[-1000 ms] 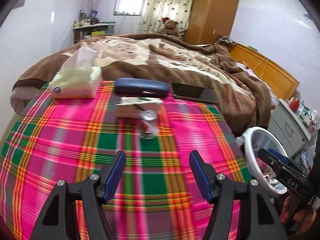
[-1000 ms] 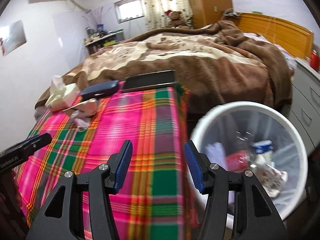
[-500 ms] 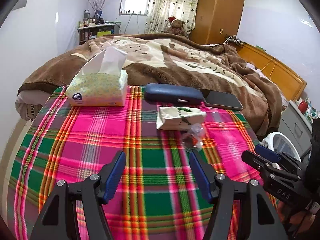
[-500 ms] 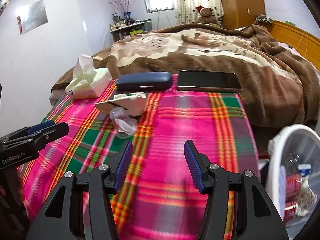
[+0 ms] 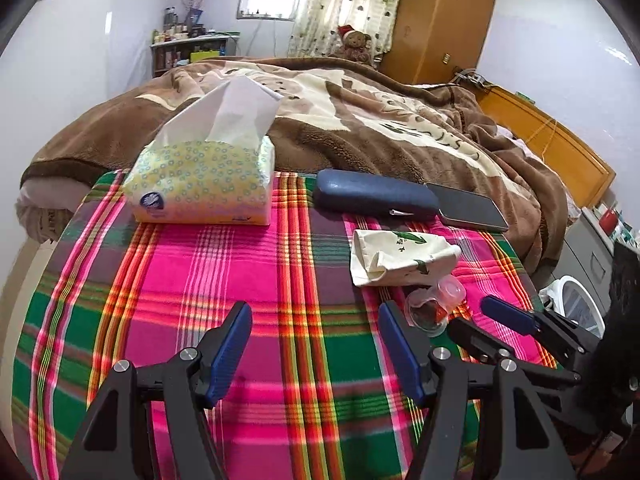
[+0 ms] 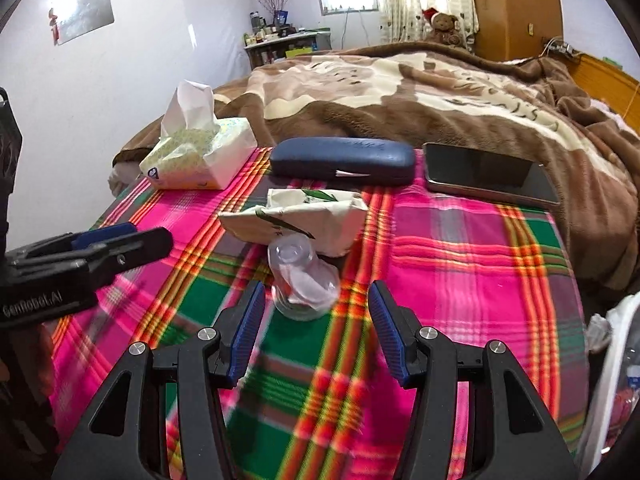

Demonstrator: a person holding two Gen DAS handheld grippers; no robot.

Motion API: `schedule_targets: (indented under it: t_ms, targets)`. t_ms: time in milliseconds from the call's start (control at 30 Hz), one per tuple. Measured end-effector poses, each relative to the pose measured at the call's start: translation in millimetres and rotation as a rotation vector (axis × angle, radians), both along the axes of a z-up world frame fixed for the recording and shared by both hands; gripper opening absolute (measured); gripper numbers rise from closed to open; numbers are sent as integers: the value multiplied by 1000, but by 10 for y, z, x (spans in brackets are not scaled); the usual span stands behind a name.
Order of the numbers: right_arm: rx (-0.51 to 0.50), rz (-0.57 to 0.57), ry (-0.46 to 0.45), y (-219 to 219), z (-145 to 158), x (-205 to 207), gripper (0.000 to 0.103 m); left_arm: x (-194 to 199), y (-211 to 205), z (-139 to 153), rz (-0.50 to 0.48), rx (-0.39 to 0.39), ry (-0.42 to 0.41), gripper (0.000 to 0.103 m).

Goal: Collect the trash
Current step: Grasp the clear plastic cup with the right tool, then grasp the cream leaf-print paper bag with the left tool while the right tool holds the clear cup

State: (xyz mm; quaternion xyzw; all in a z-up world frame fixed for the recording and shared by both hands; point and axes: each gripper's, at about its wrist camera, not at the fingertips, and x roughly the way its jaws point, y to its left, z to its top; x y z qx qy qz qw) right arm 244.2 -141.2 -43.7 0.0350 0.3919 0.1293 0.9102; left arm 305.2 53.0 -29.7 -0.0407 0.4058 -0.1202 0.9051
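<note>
A plaid cloth [image 5: 240, 280] in pink, green and orange is seen spread over the table. The left gripper [image 5: 316, 344] is held above the near edge with its blue-padded jaws spread apart and nothing between them. A tissue pack [image 5: 200, 180] is set at the far left corner, with one sheet drawn up from its slot. A dark blue glasses case [image 5: 374, 196] is laid along the far edge, and a phone [image 5: 468, 206] is placed just beside it toward the far right corner. A crumpled cream wrapper [image 5: 402, 256] is found nearer, with a clear plastic cup [image 5: 434, 308] lying tipped beside it. The right gripper [image 5: 486, 326] is seen close to the cup at the right edge, and a white bin [image 5: 576, 300] is partly shown beyond that edge.
</note>
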Motion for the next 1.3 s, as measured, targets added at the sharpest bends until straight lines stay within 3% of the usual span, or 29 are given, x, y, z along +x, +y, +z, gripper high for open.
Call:
schedule_targets:
  t_ms: [200,300,333,767,1000,1200,1300]
  targets:
    - [-15,22,37,92,-39,130,55,167,-32,-33,-26,-2,7,65]
    - [-1,18,47,77,-44,134,33,251,-33,-48,-32,-3,17,65]
    - [6,12,49,57,-45,129,31,276,-31,-51,-32,-5,20,65]
    - [20,-126,51,-358,-7,-82,30,385,-441,-103,-160,-31,34,66]
    - [24,-217,56,-699,-17,-169,30,312,-753,-159,-253,-93,67,66]
    - [19,-262,45,-851,-11,-196,30,115,-1068,-161,-383,-99,82,66]
    - [24,-259,50,-869,-28,-185,30,41,-1121,-109,-390,-63,43,66]
